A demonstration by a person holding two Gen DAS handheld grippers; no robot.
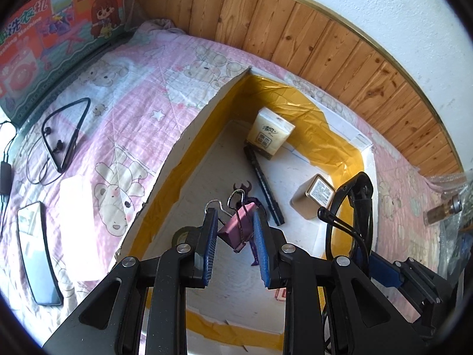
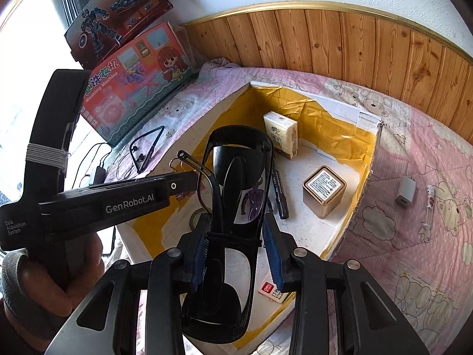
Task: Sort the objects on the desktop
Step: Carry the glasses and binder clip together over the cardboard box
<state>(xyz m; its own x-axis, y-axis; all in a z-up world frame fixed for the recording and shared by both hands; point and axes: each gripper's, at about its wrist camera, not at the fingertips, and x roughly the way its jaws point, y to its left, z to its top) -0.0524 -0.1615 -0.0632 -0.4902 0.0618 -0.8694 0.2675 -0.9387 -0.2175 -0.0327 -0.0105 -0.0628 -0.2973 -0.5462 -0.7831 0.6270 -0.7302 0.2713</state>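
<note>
A pink binder clip (image 1: 236, 226) is pinched between the blue ribbed pads of the left gripper (image 1: 235, 241), held above the open box (image 1: 189, 148), and a purple figure (image 1: 254, 245) below is partly hidden by it. Folded black glasses (image 2: 236, 207) are clamped in the right gripper (image 2: 238, 245), their near end cut off. Inside the white, yellow-taped box a black pen (image 1: 264, 186), a gold tin (image 2: 324, 190) and a tissue pack (image 1: 270, 134) are seen. Beyond, a pink quilted cloth (image 1: 147, 88) and wood panelling (image 1: 325, 44) are visible.
</note>
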